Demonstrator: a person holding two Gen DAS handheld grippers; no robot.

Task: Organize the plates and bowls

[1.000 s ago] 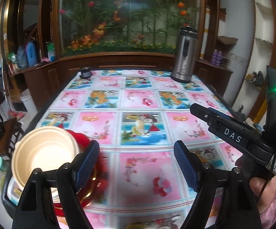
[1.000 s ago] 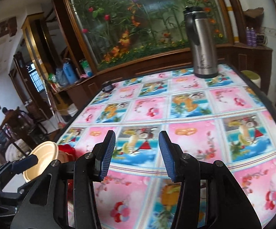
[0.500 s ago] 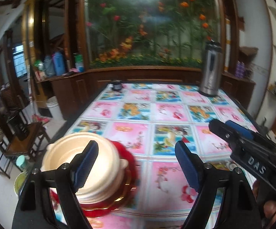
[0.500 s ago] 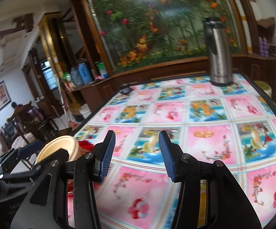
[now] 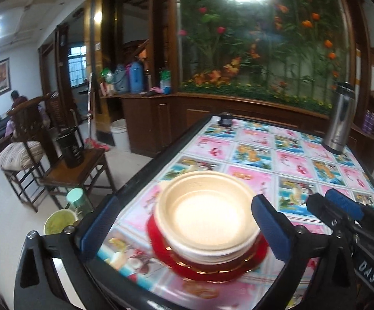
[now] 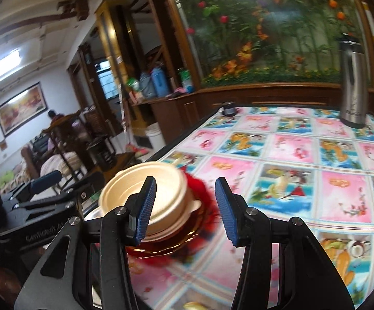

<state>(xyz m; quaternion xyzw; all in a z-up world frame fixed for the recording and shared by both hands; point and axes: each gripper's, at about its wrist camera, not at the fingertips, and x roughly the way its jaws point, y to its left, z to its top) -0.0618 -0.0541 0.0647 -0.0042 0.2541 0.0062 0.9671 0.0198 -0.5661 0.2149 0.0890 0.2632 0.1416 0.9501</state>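
A stack of cream bowls [image 5: 205, 214] sits on red plates with gold rims [image 5: 212, 271] near the table's left edge. It also shows in the right wrist view, bowls [image 6: 145, 193] on plates [image 6: 166, 245]. My left gripper [image 5: 184, 230] is open wide, its blue pads either side of the bowl stack, not touching. My right gripper [image 6: 184, 209] is open and empty, just right of the stack; it shows in the left wrist view [image 5: 342, 209].
The table [image 6: 290, 155] has a pink and blue picture cloth. A steel thermos [image 6: 353, 82] stands at the far right, a small dark cup [image 6: 229, 108] at the far left corner. Chairs [image 5: 57, 160] and a green cup [image 5: 57, 222] are beside the left edge.
Both grippers swung left toward the stack. The bowls moved from the left edge of my left view to between its open fingers. The right gripper came close beside the stack.
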